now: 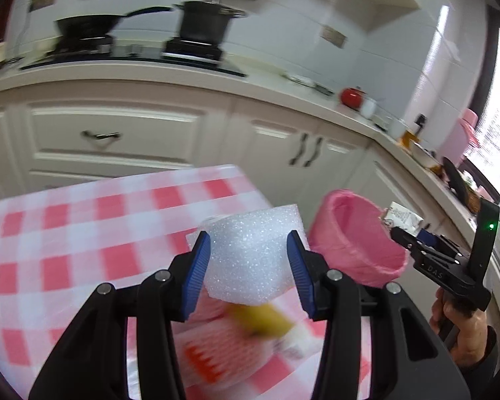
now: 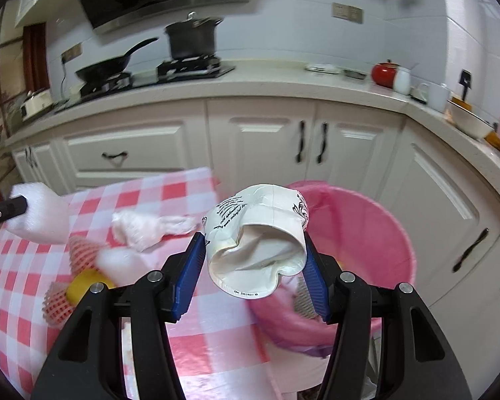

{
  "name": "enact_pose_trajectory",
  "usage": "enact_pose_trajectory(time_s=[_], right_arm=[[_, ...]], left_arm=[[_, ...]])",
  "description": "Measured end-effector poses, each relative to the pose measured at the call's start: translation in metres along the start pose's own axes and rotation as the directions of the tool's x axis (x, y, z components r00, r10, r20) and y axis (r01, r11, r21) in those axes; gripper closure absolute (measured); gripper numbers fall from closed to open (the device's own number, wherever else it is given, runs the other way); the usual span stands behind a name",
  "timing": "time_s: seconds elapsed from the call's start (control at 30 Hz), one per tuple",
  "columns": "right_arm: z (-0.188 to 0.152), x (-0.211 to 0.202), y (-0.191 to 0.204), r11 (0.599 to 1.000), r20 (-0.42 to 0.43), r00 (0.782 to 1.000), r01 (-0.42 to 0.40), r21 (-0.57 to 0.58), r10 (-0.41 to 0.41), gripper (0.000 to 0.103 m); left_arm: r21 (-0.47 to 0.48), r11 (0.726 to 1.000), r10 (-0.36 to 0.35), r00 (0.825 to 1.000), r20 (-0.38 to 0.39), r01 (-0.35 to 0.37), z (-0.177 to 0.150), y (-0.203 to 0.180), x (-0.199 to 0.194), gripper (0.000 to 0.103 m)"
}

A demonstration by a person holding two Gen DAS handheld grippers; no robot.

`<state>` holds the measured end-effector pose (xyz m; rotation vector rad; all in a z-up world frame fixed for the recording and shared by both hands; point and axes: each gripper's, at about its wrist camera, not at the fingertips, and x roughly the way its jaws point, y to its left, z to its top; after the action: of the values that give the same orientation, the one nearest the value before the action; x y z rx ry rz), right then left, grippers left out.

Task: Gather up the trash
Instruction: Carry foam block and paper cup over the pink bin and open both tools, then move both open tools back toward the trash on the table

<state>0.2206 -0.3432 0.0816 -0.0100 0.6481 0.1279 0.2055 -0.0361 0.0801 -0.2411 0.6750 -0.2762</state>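
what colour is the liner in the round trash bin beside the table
Pink: the plastic liner in the round trash bin shows best in the right wrist view.

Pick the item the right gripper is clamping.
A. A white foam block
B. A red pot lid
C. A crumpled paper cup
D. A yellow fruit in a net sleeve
C: in the right wrist view, the right gripper has both blue fingers pressed against a crumpled paper cup, held beside the pink trash bin; the white foam block is in the left gripper.
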Motion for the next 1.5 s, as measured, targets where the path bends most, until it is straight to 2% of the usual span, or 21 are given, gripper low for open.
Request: enact_pose_trajectory(time_s=[0.2,0.4,0.67,0.73,0.83,0.93,1.13,1.3,1.5], right_arm=[[0.008,0.010,-0.052,0.997,0.011,1.000,0.024,0.077,-0.025,0.049],[0.008,0.026,-0.087,0.993,0.015,0.999,0.046,0.109,-0.048,0.048],[0.003,0.035,-0.118,0.987,0.014,0.998,0.061,0.148,-0.064,0.047],[0.001,0.036,-0.124,0.986,0.010,0.998,0.064,0.156,-0.067,0.045],[-0.003,0.035,-0.128,0.984,0.012,0.997,0.075,0.161,-0.078,0.035],[-0.006,0.028,-0.126,0.983,0.026,0.996,0.078,0.164,-0.083,0.031],[-0.015,0.003,-0.110,0.984,0.081,0.993,0.066,0.166,-0.081,0.018],[-0.020,-0.017,-0.083,0.985,0.115,0.990,0.057,0.162,-0.077,0.018],[-0.026,-0.036,-0.047,0.983,0.130,0.986,0.082,0.164,-0.104,0.018]], left_arm=[[0.071,0.992,-0.104,0.994,-0.042,0.107,0.020,-0.067,0.057,0.057],[0.115,0.972,-0.193,0.976,-0.102,0.204,0.030,-0.132,0.116,0.057],[0.126,0.950,-0.260,0.948,-0.185,0.286,0.028,-0.177,0.170,0.055],[0.121,0.950,-0.262,0.944,-0.198,0.289,0.027,-0.181,0.179,0.039],[0.110,0.953,-0.257,0.946,-0.199,0.282,0.026,-0.177,0.181,0.034],[0.102,0.961,-0.235,0.953,-0.193,0.258,0.025,-0.165,0.175,0.034],[0.115,0.981,-0.144,0.982,-0.122,0.158,0.013,-0.127,0.132,0.030],[0.103,0.992,-0.061,0.997,-0.047,0.066,-0.003,-0.084,0.078,0.027],[0.077,0.997,0.022,1.000,0.009,-0.022,-0.018,-0.028,0.023,0.026]])
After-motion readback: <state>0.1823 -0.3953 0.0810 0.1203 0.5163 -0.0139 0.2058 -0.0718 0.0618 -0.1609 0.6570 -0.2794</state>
